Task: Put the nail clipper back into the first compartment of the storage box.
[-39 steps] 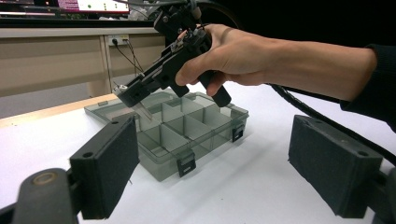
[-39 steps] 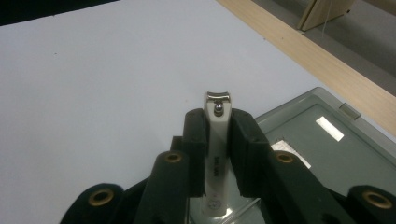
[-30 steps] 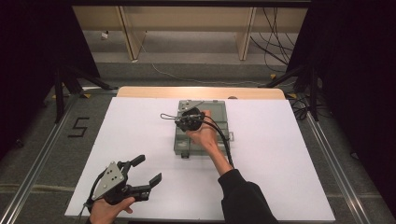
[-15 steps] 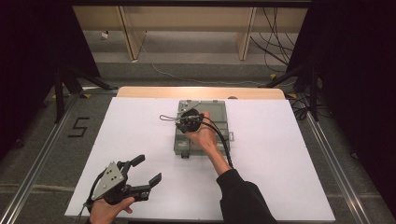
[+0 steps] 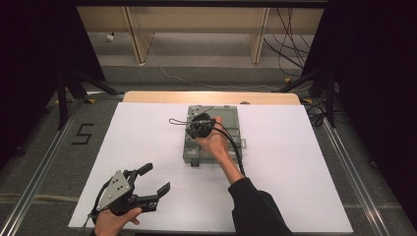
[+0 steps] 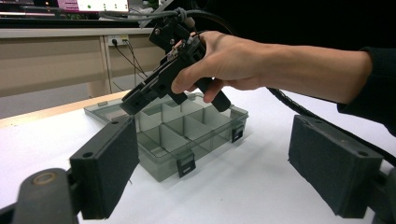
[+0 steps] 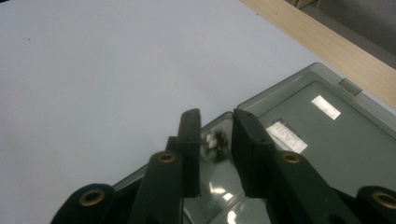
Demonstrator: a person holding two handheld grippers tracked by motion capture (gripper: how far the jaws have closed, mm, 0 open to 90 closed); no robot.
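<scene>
A grey see-through compartment box [image 5: 231, 147] lies open at the table's middle, its lid [image 7: 336, 135] folded flat behind it. My right gripper [image 5: 193, 132] hangs over the box's far left part, tilted down. Its jaws [image 7: 216, 119] stand a narrow gap apart with nothing between them, just above a compartment holding small pale bits [image 7: 215, 140]. In the left gripper view the same right gripper [image 6: 131, 101] points down into the box [image 6: 163, 163]. My left gripper [image 5: 156, 178] is held near the front left of the table, wide open and empty [image 6: 215, 172].
A white sheet [image 5: 305, 162] covers the table, with a wooden edge [image 5: 211, 97] at the back. The right gripper's black cable [image 5: 233, 147] trails over the box along the forearm. Dark stands and floor cables surround the table.
</scene>
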